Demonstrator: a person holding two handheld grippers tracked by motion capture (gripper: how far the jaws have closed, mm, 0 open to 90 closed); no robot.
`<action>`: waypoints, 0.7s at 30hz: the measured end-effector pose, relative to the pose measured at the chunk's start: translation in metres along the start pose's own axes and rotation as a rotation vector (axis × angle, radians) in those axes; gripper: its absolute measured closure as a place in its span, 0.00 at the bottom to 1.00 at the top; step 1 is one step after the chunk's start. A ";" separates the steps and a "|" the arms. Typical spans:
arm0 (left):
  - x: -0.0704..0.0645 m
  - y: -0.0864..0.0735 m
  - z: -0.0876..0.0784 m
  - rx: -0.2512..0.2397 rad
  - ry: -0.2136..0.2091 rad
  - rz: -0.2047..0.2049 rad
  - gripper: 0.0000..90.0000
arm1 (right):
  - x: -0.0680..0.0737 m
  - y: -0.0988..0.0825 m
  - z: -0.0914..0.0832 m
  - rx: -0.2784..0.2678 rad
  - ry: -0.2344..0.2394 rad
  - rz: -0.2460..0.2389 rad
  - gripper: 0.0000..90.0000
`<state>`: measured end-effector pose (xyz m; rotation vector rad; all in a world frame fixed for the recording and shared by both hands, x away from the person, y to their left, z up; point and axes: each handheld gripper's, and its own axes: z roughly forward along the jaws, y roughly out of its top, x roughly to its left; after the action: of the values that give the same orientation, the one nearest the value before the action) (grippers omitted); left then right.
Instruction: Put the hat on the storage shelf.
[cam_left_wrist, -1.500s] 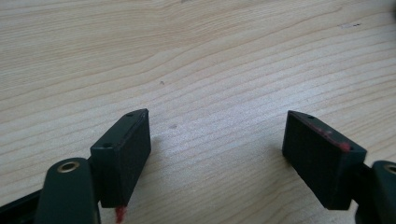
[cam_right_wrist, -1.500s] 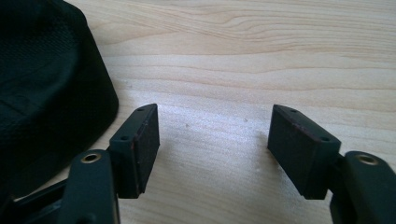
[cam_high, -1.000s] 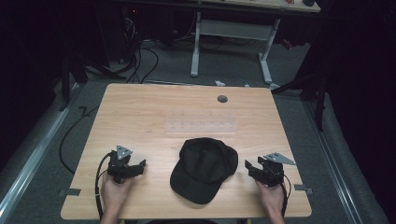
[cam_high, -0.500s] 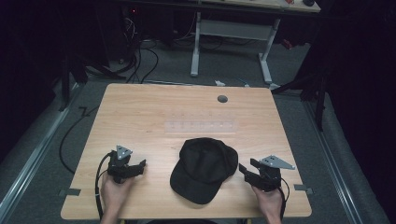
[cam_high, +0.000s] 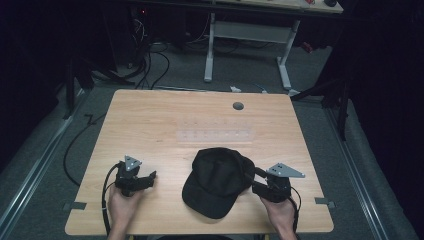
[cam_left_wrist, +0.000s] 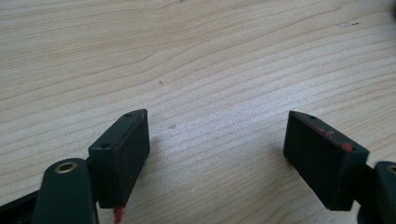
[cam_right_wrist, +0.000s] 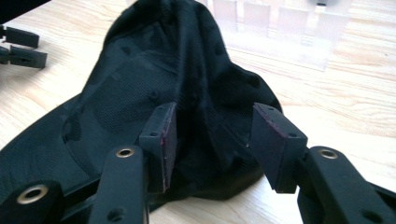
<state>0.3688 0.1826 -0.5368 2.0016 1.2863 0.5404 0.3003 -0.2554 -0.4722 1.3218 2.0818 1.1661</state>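
A black cap (cam_high: 217, 180) lies on the wooden table (cam_high: 150, 120) near its front edge, brim toward the person. My right gripper (cam_high: 255, 180) is at the cap's right side. In the right gripper view a raised fold of the cap (cam_right_wrist: 154, 84) stands between the jaws of my right gripper (cam_right_wrist: 215, 135); the jaws have just been closing, and I see no pad pressing on the cloth. To the left of the cap, my left gripper (cam_high: 150, 179) rests in a hand. Its jaws stand wide open over bare wood in the left gripper view (cam_left_wrist: 217, 140).
A clear plastic strip (cam_high: 215, 135) lies flat behind the cap, also seen as a clear strip (cam_right_wrist: 275, 37) beyond the crown. A grey grommet (cam_high: 238, 106) sits near the far edge. Cables and a desk frame (cam_high: 210, 50) are on the floor beyond.
The right gripper has moved left onto the cap's right side and its jaws have narrowed around the crown. The left gripper has stayed put.
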 end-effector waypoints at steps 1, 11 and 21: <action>0.000 0.000 0.000 0.000 0.000 0.000 0.26 | 0.001 0.001 0.001 0.000 0.004 0.000 0.58; 0.000 0.000 0.000 -0.001 -0.002 -0.002 0.25 | 0.008 0.017 0.014 0.032 0.024 -0.015 0.62; 0.000 0.000 0.000 0.000 -0.002 -0.001 0.25 | 0.007 0.020 0.027 0.062 0.028 -0.007 0.64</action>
<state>0.3688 0.1827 -0.5368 2.0004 1.2861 0.5385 0.3269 -0.2339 -0.4700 1.3317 2.1572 1.1321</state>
